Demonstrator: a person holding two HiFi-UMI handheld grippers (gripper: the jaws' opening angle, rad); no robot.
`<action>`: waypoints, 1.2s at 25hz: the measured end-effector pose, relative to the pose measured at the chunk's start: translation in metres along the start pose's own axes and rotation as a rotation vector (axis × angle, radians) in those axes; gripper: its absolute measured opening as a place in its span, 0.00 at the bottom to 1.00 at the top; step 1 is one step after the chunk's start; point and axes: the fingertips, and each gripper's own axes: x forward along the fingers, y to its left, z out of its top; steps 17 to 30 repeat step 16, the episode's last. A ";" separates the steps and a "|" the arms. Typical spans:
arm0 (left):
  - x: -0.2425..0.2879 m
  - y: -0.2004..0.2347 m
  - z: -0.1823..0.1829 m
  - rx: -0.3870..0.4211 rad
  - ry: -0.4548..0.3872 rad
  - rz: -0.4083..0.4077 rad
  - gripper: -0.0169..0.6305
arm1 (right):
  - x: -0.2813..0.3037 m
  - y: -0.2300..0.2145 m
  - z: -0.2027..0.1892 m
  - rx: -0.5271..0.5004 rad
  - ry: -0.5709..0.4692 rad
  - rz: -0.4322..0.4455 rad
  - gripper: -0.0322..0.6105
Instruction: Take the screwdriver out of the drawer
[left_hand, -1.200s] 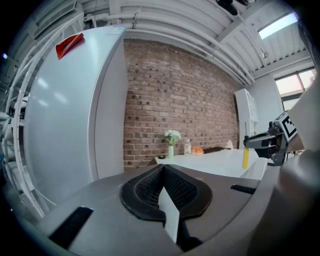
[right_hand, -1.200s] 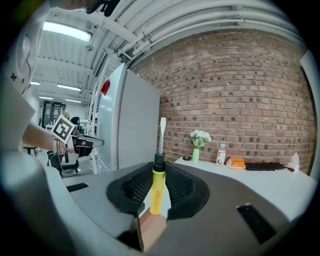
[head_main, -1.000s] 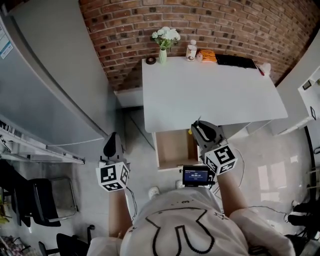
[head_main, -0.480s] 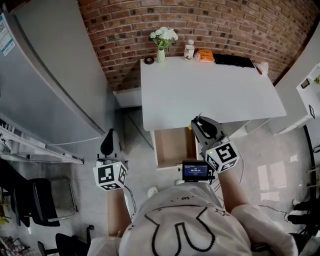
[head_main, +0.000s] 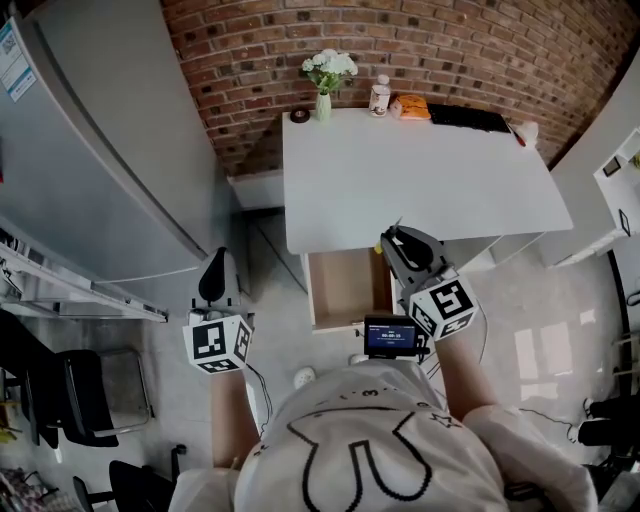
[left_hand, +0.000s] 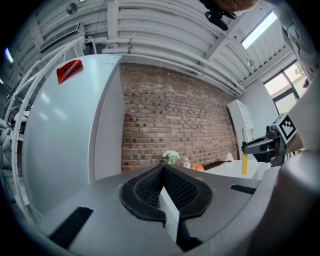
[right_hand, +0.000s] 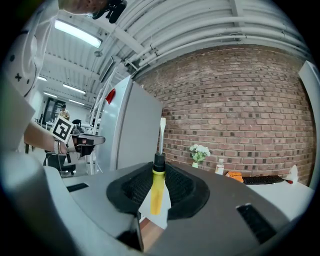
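My right gripper (head_main: 392, 246) is shut on the screwdriver (right_hand: 156, 192), pads gripping its yellow handle. The black collar and flat metal shaft stand upright above the jaws. It hovers at the front edge of the white table (head_main: 430, 185), over the right side of the open wooden drawer (head_main: 345, 290), where a bit of yellow handle (head_main: 381, 263) shows. The drawer's visible floor looks bare. My left gripper (head_main: 213, 270) hangs well to the left of the drawer over the floor, its jaws (left_hand: 163, 172) shut on nothing. The left gripper view shows the right gripper (left_hand: 265, 145) and the screwdriver (left_hand: 244, 163) at the far right.
At the table's back edge stand a flower vase (head_main: 326, 85), a bottle (head_main: 379, 97), an orange packet (head_main: 414, 108) and a black keyboard (head_main: 470, 120). A tall grey fridge (head_main: 90, 170) fills the left. Black chairs (head_main: 80, 400) stand bottom left; a white cabinet (head_main: 620, 190) is at right.
My left gripper has lifted slightly beside the drawer. The right gripper stays put with the screwdriver held in it.
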 end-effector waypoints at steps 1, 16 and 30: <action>0.000 0.000 0.000 0.001 0.000 -0.002 0.03 | 0.000 0.000 0.000 0.002 0.000 -0.002 0.17; -0.002 -0.005 -0.001 -0.007 0.004 -0.025 0.03 | -0.008 0.000 -0.002 0.025 0.006 -0.029 0.17; -0.002 -0.005 -0.001 -0.007 0.004 -0.025 0.03 | -0.008 0.000 -0.002 0.025 0.006 -0.029 0.17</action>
